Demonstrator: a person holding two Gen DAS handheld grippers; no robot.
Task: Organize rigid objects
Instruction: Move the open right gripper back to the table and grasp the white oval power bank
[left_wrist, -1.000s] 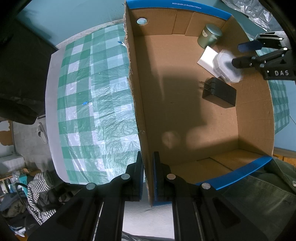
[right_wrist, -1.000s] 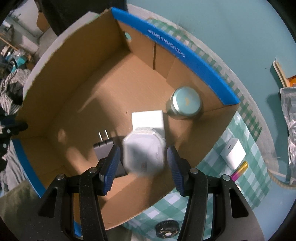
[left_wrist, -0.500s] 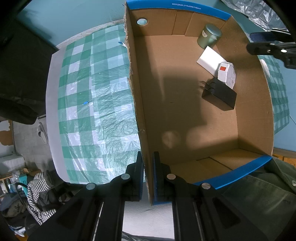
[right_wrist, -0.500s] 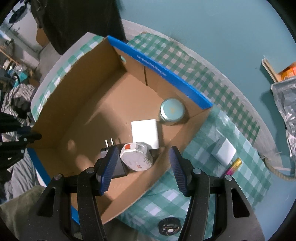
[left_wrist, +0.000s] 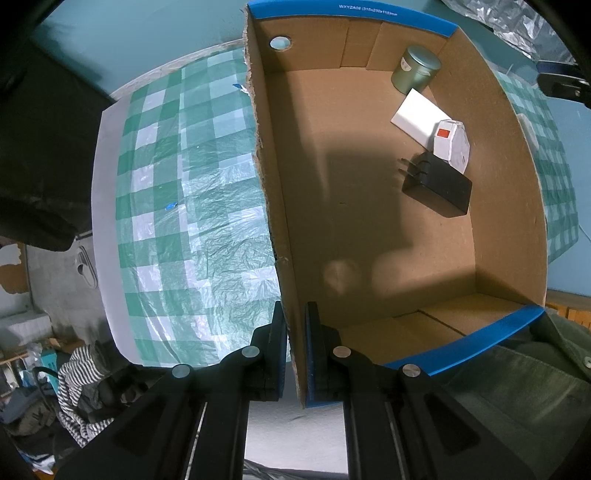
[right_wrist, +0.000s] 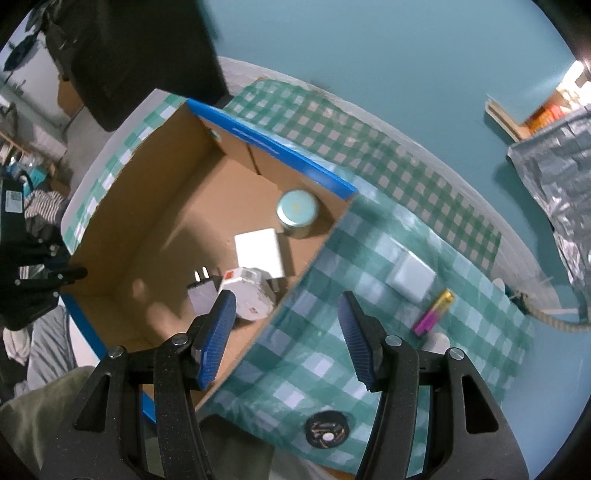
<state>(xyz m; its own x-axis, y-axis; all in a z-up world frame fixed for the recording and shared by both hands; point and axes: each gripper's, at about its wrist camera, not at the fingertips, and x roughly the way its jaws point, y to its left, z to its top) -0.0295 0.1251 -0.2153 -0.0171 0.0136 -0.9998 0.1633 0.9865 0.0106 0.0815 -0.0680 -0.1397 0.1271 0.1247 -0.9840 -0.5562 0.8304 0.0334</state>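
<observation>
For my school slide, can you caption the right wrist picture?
Open right tongs above the cardboard box and checked tablecloth.

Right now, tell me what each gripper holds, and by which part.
The left gripper is clamped on the box by its side wall near the corner. The right gripper is open and holds nothing.

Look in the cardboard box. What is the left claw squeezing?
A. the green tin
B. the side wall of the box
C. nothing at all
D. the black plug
B: the left claw is shut on the box's side wall, one finger on each side, while the green tin and black plug sit far across the box floor.
</observation>
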